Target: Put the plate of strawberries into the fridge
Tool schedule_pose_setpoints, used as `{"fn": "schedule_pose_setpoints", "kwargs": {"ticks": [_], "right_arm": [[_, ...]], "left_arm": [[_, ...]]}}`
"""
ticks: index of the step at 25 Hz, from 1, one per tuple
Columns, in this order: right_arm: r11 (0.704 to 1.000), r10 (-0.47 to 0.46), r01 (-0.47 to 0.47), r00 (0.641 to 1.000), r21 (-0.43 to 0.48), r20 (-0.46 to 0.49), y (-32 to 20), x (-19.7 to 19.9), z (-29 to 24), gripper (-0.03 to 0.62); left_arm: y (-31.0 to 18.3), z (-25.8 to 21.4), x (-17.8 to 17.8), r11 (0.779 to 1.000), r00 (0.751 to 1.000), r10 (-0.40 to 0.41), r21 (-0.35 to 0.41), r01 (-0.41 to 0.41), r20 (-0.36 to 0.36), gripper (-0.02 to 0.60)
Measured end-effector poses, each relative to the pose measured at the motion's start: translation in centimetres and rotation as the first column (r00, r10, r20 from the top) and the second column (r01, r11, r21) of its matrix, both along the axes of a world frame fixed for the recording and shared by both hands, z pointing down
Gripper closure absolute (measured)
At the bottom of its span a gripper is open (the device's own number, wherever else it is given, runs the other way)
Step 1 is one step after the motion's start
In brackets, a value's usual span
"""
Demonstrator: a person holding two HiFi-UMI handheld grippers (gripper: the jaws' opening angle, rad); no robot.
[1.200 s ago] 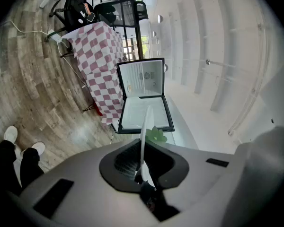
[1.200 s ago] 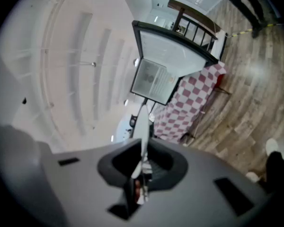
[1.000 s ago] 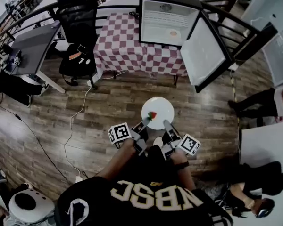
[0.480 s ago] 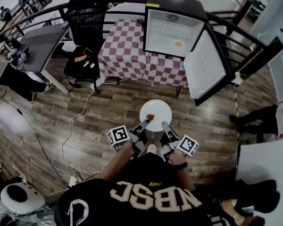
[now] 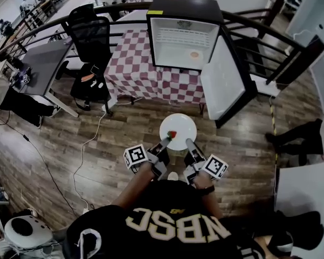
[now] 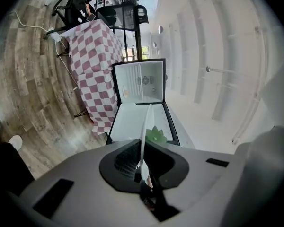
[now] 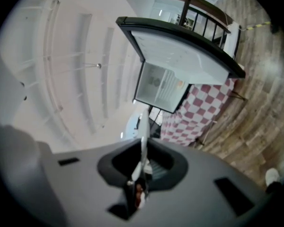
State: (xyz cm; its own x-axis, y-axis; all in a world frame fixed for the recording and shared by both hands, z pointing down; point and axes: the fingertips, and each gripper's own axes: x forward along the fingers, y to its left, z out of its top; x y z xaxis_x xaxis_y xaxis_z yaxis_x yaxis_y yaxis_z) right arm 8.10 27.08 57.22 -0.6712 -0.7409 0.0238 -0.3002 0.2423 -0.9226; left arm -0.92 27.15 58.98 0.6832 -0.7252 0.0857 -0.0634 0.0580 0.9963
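I hold a white plate (image 5: 179, 129) level in front of me, over the wooden floor. A red strawberry (image 5: 173, 135) with a green top lies near its left rim. My left gripper (image 5: 165, 144) is shut on the plate's near left edge, and my right gripper (image 5: 189, 144) is shut on its near right edge. In the left gripper view the plate (image 6: 146, 126) shows edge-on between the jaws, with the strawberry's leaves (image 6: 155, 135) beside it. The right gripper view also shows the rim (image 7: 144, 138) pinched. The black fridge (image 5: 184, 34) stands ahead with its door (image 5: 222, 85) swung open to the right.
The fridge sits on a table with a red-checked cloth (image 5: 140, 63); a small orange item (image 5: 194, 54) lies on its shelf. A black office chair (image 5: 90, 42) and a grey desk (image 5: 40, 61) stand at the left. A cable (image 5: 89, 139) crosses the floor. A person's legs (image 5: 305, 134) are at the right.
The fridge and table have shifted left in the head view and look a little nearer. Both grippers keep the same hold on the plate.
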Motion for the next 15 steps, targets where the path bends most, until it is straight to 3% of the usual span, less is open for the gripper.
{"fn": "schedule_pose_setpoints", "kwargs": {"ticks": [4,9,15], "right_arm": [[1.000,-0.009,0.009,0.999,0.000,0.045,-1.6,1.1,0.2,0.546],[0.982,0.018,-0.013,1.000,-0.189,0.025,-2.3,1.5,3.4,0.546],[0.970,0.037,-0.027,0.999,-0.242,0.037,-6.5,1.4,4.4,0.546]], "left_arm": [[-1.6,0.0,0.9,1.000,0.999,-0.010,0.012,0.010,0.036,0.548],[-3.1,0.9,0.6,0.999,0.998,-0.023,-0.021,0.025,0.050,0.546],[-7.3,1.9,0.7,0.998,0.999,-0.020,-0.057,0.023,0.048,0.546]]}}
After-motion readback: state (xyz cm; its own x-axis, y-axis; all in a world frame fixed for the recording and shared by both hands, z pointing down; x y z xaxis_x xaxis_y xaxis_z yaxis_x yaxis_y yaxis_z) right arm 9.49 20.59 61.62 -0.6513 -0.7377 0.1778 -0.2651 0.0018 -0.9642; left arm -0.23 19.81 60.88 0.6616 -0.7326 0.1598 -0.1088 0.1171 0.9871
